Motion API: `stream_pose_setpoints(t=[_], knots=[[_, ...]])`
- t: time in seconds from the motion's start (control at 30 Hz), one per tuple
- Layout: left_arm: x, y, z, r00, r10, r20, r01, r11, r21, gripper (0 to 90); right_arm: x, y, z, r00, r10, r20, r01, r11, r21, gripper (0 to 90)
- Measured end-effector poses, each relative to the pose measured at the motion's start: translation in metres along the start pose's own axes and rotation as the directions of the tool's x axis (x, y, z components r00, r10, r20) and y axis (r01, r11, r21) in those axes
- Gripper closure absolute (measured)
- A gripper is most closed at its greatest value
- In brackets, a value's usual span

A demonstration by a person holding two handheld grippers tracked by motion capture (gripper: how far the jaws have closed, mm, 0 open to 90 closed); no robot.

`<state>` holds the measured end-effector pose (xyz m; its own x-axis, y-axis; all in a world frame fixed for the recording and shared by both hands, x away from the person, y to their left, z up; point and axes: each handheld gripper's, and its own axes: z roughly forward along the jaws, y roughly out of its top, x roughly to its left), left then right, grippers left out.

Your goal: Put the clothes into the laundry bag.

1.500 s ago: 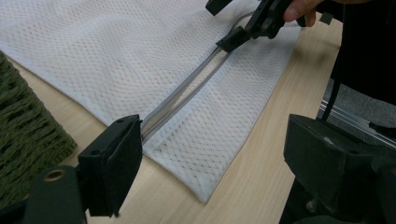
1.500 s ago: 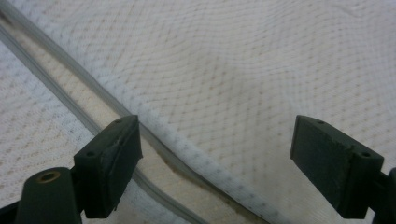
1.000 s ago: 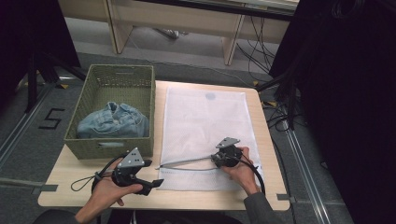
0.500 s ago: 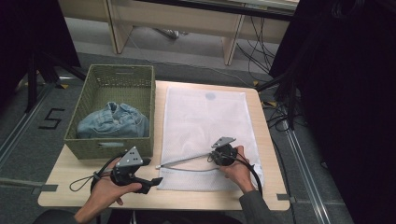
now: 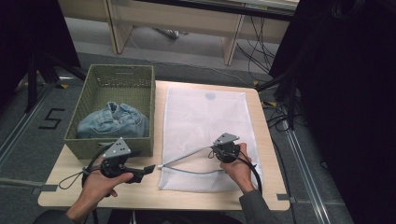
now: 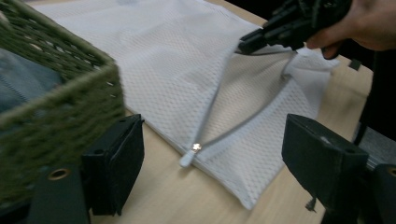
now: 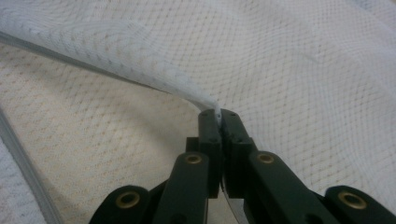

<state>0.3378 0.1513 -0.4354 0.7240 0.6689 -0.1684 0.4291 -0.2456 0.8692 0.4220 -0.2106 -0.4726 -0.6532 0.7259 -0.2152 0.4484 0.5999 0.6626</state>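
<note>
The right gripper (image 7: 218,116) is seen with its jaws pressed together on the upper edge of a white mesh laundry bag (image 5: 205,121), a thin fold of the mesh being pinched between the tips. In the high view the same right gripper (image 5: 223,150) is held by the right hand (image 5: 238,168) over the near half of the bag, and the pinched edge is raised so that the bag's mouth is drawn open along its zip. From the left gripper view the lifted edge and the right gripper (image 6: 280,30) are seen at upper right, with the zip pull (image 6: 195,148) lying at the bag's near corner on the wood.

The left gripper (image 5: 148,169) is held by the left hand (image 5: 100,184) with its jaws spread wide; nothing is held between them and they are pointed towards the zip pull, just short of it.

The bag is spread flat on a light wooden table (image 5: 140,193). A green woven basket (image 5: 109,144) is set at the table's left side, touching the bag's left edge or just beside it, and a folded denim garment (image 5: 114,122) is lain inside it. Beyond the table a grey floor, cables and wooden furniture legs are seen, with a white "5" (image 5: 51,119) marked on the floor at left
</note>
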Motion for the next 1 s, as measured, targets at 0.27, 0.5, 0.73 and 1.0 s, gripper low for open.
stream_pose_setpoints(t=[0.27, 0.5, 0.73, 1.0], knots=[[0.038, 0.034, -0.038, 0.9834, 0.055, -0.173, -0.057, 0.9984, -0.003, 19.5, -0.006, 0.006, -0.010, 0.9998, 0.020, 0.008, -0.020, 0.999, -0.037, 89.6], [0.082, 0.065, -0.037, 0.9621, 0.085, -0.259, -0.068, 0.9951, 0.072, 16.7, -0.008, 0.015, -0.018, 1.0000, 0.002, 0.007, -0.001, 0.996, -0.086, 89.6], [0.119, 0.083, -0.007, 0.9529, 0.160, -0.258, -0.107, 0.9727, 0.206, 16.7, -0.009, 0.018, -0.023, 0.9996, 0.025, 0.015, -0.023, 0.995, -0.098, 89.5], [0.136, 0.089, 0.028, 0.9747, 0.140, -0.174, -0.088, 0.9559, 0.280, 14.7, -0.011, 0.022, -0.027, 0.9994, 0.035, 0.005, -0.034, 0.993, -0.109, 89.5]])
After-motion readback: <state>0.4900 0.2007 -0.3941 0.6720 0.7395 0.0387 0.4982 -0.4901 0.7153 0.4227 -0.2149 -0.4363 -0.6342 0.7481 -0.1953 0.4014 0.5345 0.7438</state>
